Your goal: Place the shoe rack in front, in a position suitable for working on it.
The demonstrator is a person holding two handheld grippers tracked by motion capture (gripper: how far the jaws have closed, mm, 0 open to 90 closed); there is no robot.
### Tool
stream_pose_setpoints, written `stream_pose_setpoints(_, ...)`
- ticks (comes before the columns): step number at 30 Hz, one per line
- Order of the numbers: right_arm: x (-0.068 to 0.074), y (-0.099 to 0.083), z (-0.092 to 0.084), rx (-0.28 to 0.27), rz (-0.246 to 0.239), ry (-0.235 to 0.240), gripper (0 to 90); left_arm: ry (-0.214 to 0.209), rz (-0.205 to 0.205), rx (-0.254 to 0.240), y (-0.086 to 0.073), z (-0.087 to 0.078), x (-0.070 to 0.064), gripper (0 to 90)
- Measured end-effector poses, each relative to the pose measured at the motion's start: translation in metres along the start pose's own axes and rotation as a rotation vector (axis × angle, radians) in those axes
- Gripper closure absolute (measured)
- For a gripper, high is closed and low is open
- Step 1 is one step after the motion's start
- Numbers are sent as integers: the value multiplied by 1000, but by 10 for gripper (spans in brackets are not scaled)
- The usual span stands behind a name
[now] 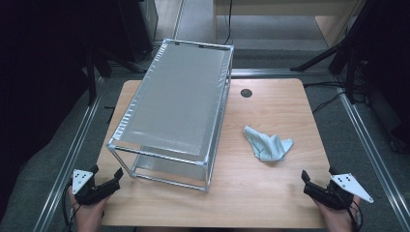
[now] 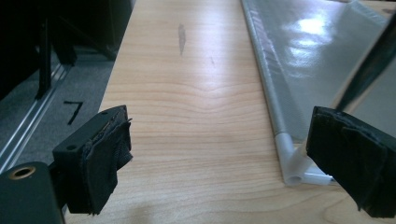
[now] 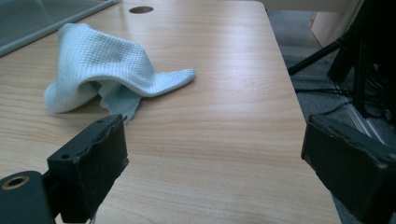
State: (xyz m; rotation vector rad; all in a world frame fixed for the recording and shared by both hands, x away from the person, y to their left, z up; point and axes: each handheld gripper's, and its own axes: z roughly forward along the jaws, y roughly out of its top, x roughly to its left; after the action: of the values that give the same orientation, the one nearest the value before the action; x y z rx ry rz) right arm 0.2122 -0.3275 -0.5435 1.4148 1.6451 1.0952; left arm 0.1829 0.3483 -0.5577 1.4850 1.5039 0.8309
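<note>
Cloth (image 3: pixel 107 70) lies crumpled just ahead of right gripper (image 3: pixel 215 168), its fingers (image 3: pixel 93 163) spread wide, gripping nothing

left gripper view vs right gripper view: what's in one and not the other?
Left gripper view alone: the rack's near white corner joint, its grey rail and glossy lower sheet, plus a dark smudge on the wood, seen between the open left gripper.

Right gripper view alone: the crumpled light blue cloth, the round hole in the tabletop and the table's right edge with stand legs beyond it, ahead of the open right gripper.

Both: the wooden table, a bit of the rack, and nothing between the jaws.
</note>
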Motion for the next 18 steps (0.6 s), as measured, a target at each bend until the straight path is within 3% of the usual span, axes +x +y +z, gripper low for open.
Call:
stream_pose_setpoints(3,0,-1,-2,-5,5,-11,77,31,2,31,2,2,0,73)
stream_pose_setpoints(5,2,0,-2,-13,-3,-20,112,20,11,31,3,1,0,73)
stream_pose_setpoints(7,5,0,-3,-23,-5,-16,141,-19,5,11,4,-3,1,83)
stream_pose_setpoints(8,7,1,-2,-29,0,-4,142,-19,5,11,4,-3,1,84)
stream_pose_setpoints(9,10,3,-3,-30,1,8,143,-90,-28,-13,5,-7,3,106)
stream_pose_setpoints(11,13,3,-2,-33,-2,16,144,-108,-37,-23,6,-8,3,137)
stream_pose_setpoints(12,22,5,-3,-37,-9,38,144,-149,-31,-33,10,-10,1,137)
stream_pose_setpoints(15,38,6,-3,-35,-27,63,144,-174,-17,-55,13,-11,-2,137)
stream_pose_setpoints(18,57,10,-5,-46,-5,130,150,-192,16,-68,17,-8,-12,140)
